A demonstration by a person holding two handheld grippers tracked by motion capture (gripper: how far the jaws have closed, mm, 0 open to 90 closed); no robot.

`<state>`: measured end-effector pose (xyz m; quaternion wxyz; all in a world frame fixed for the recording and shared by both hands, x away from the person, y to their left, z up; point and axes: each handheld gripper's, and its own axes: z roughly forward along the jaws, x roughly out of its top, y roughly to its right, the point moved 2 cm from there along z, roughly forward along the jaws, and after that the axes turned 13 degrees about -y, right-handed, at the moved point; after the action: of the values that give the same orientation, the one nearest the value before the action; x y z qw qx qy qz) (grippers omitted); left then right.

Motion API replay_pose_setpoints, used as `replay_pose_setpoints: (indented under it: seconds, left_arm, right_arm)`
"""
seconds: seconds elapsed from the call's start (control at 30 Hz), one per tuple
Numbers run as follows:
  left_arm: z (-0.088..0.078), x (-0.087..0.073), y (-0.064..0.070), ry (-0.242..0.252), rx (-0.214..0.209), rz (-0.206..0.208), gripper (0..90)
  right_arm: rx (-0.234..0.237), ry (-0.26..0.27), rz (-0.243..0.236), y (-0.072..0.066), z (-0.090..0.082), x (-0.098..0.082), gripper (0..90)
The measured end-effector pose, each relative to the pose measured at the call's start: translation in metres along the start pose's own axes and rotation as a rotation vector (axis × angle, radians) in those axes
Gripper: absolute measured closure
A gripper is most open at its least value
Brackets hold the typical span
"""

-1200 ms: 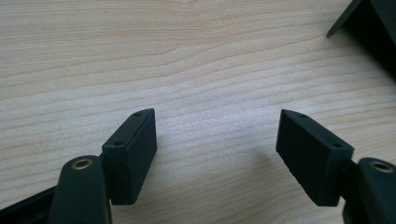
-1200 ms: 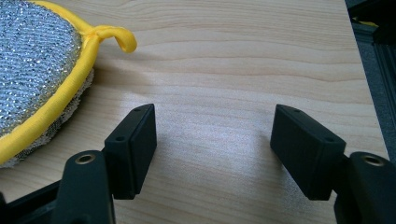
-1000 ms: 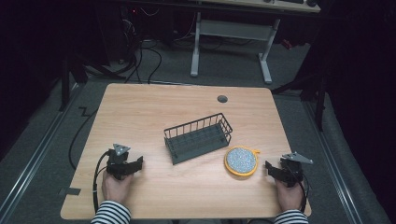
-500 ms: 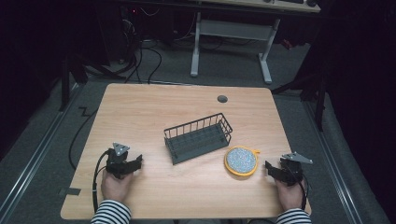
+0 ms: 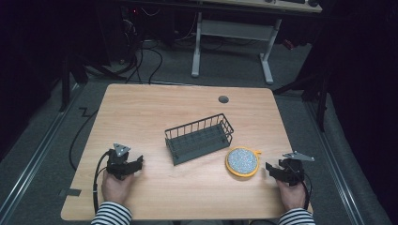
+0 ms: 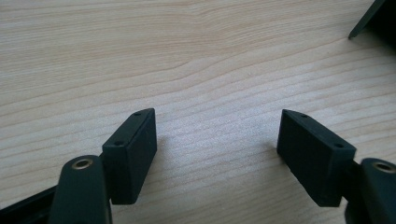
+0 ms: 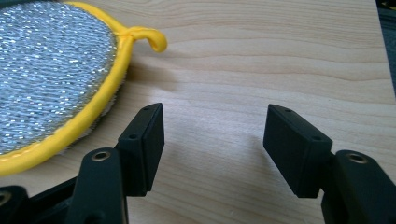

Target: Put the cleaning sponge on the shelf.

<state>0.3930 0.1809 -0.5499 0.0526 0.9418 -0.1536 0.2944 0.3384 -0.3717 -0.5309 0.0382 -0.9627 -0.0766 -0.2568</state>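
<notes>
Starting arrangement at a wooden tabletop [image 5: 155,108]. The right tool [image 5: 272,168] rests low near the right edge, aimed at the round scouring pad [image 5: 242,161] with yellow rim, which lies flat just beside it; its jaws, which have just been closing a little, stand apart with bare wood between them, holding nothing. The pad's yellow hanging loop [image 7: 152,39] points toward this tool, probably the easiest part to pinch. The left tool [image 5: 136,164] lies near the front-left corner, jaws apart over bare wood and empty. The dark wire basket [image 5: 199,138] stands at centre, just beside the pad, its open top unobstructed. Wide free surface lies behind the basket.
</notes>
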Motion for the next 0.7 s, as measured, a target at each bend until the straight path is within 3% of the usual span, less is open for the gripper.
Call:
replay_pose_setpoints:
  seconds: [0.13,0.23,0.3,0.7]
  left_arm:
    - [0.000,0.000,0.000,0.000,0.000,0.000,28.9]
    - [0.000,0.000,0.000,0.000,-0.001,-0.002,28.9]
    - [0.000,0.000,0.000,0.000,0.000,0.000,28.9]
    - [0.000,0.000,0.000,0.000,0.000,-0.004,28.9]
  right_arm:
    - [0.030,0.003,0.015,-0.003,-0.002,-0.002,38.0]
    - [0.073,0.010,0.054,-0.005,-0.007,-0.005,38.7]
    - [0.083,0.009,0.050,-0.008,-0.010,-0.007,39.0]
    - [0.093,0.011,-0.040,-0.035,-0.022,-0.005,37.8]
